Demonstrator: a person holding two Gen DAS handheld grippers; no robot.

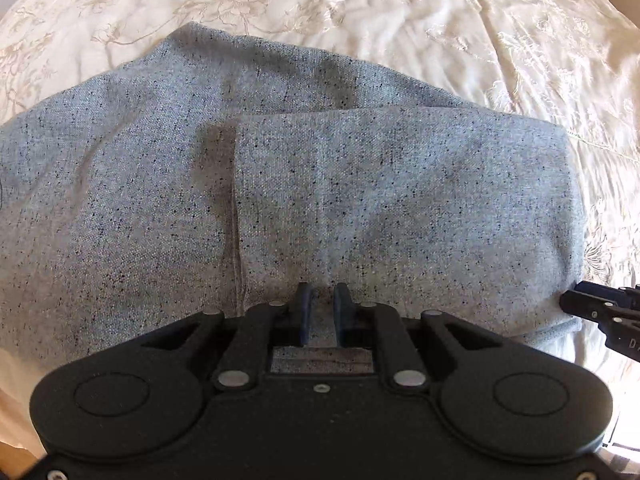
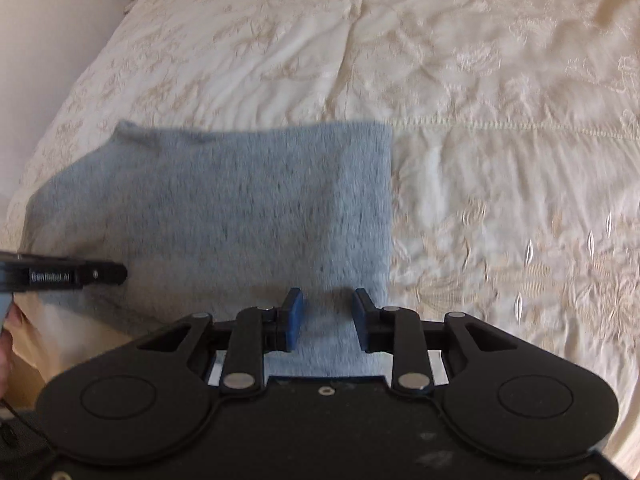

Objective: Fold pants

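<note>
Pants, grey with dark flecks, are lying folded on a cream embroidered bedspread, directly ahead of both grippers. Left gripper is sitting low over the near edge of the pants; its blue fingers are standing close together with a narrow strip of grey cloth showing between them, so the jaws are appearing clenched on the pants, although the exact contact is hidden by the gripper body. A folded upper layer is lying ahead and to the right of this gripper, with its vertical edge running just left of the fingers. Right gripper is hovering at the near edge of the pants, close to their right-hand border; its blue pads are standing well apart with cloth visible between them, so the jaws are released. In the right wrist view the pants are appearing blurred, and the left gripper is showing as a black bar entering from the left. In the left wrist view the right gripper is showing at the right edge, just beside the pants.
</note>
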